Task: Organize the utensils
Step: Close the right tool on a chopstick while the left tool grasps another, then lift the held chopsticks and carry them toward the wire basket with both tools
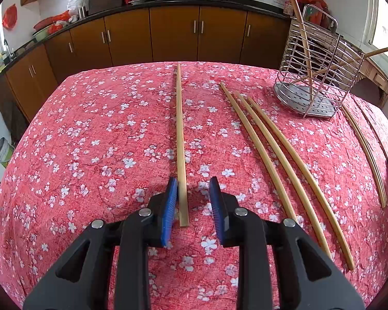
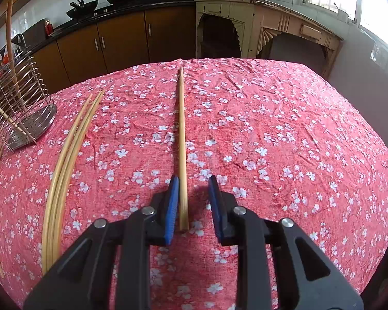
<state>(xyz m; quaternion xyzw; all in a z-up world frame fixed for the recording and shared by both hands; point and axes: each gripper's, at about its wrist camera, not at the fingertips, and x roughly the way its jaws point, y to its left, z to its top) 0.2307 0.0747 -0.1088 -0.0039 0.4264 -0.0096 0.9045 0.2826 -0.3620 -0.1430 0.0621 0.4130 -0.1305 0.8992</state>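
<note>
Left tongs [image 1: 194, 180] parted to a narrow gap, holding nothing; near end of one chopstick [image 1: 180, 134] lying on the flowered cloth [image 1: 103, 129] inside that gap, touching or just beside the left-hand blue pad [image 1: 171, 201], clear of the right-hand one; no squeeze on it yet.

Right tongs [image 2: 194, 179] in the same state, narrow and empty-handed; a second chopstick [image 2: 182, 134] with its near end between the jaws, close along the left-hand pad [image 2: 173, 201], apart from the other.

Long axis of each stick straight ahead of its own tongs, running away along the pointing line, so crosswise to the closing direction of the jaws; probably well placed for a plain pinch at the near end, with each stick sitting off-centre toward the left-hand pad.

Wire utensil rack [image 1: 320, 77] ahead and to the right of the left tongs, ahead and to the left of the right tongs [image 2: 20, 108]; so somewhere between the two hands, already holding two sticks upright and leaning; cannot tell which hand is nearer to it.

Loose chopsticks [image 1: 284, 155] flat on the cloth to the right of the left tongs; more [image 2: 69, 160] to the left of the right tongs.
</note>
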